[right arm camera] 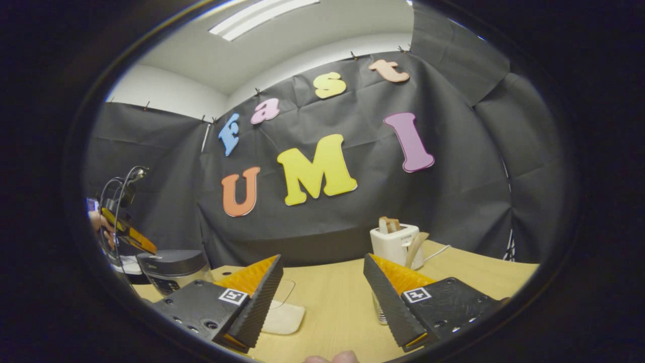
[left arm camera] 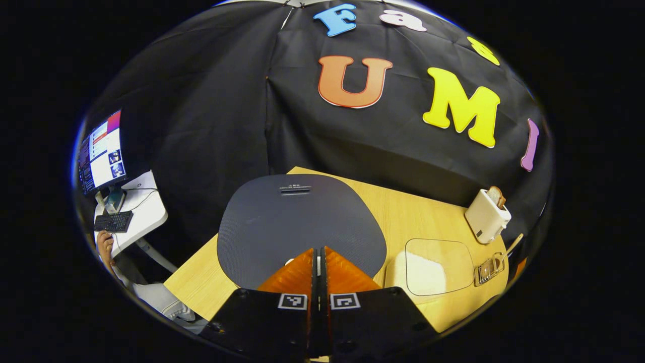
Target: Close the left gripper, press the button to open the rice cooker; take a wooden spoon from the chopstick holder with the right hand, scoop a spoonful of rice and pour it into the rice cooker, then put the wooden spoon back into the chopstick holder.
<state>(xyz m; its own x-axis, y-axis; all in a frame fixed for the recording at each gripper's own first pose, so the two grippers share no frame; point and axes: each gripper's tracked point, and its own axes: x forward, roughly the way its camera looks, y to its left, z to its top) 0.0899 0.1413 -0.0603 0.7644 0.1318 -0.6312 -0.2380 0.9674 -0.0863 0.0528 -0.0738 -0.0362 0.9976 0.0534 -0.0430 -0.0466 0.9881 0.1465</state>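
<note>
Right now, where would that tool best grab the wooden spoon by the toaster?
Probably the pale wooden spoon's upper handle. It leans up out of the clear chopstick holder, free of the white toaster, bowl end hidden below. The open right tool could come from above, straddling the handle.

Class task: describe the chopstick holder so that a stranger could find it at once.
Start at the wooden table and find the white toaster by the black wall. Just in front stands the chopstick holder, beside a clear rice container. Unlike its neighbours, it is a small wire basket with a wooden spoon sticking out.
</note>
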